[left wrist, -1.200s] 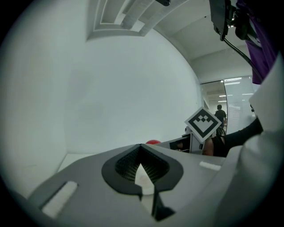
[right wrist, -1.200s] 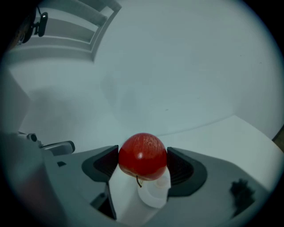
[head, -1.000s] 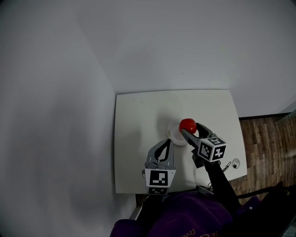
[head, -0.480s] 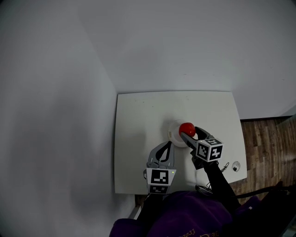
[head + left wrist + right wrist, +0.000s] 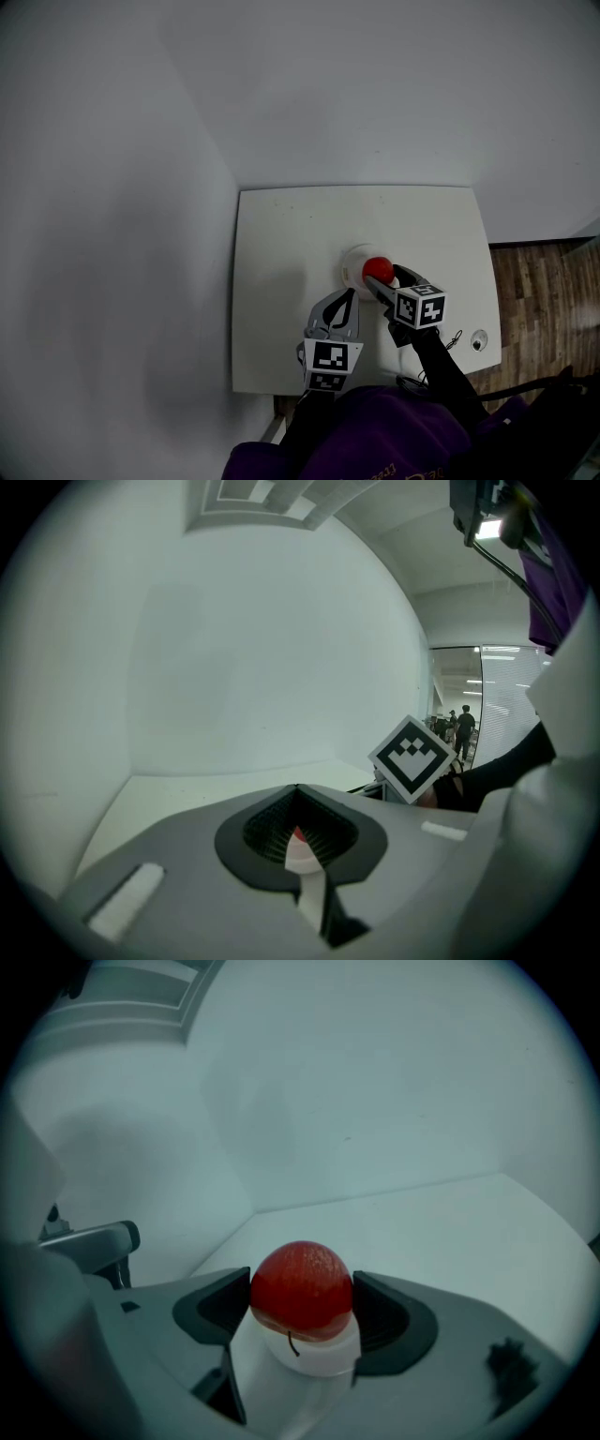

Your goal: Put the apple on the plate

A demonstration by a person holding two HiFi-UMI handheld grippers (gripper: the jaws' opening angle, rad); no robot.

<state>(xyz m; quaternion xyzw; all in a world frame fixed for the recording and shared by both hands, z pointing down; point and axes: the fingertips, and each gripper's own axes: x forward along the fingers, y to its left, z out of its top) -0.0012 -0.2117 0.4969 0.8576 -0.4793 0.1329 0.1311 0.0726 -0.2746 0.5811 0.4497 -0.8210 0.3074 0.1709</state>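
Red round apple: I am keeping it clamped between the dark jaws of the right gripper, over the small white plate. I cannot confirm contact between them.
Plate: standing near the middle of the white table.
Idle side: the left gripper is hovering just beside, jaws together on nothing.
Step in hand: set-down, by my reading. I am planning on lowering gently until the apple bears on the plate, then parting the jaws slowly, since round fruit could roll off.
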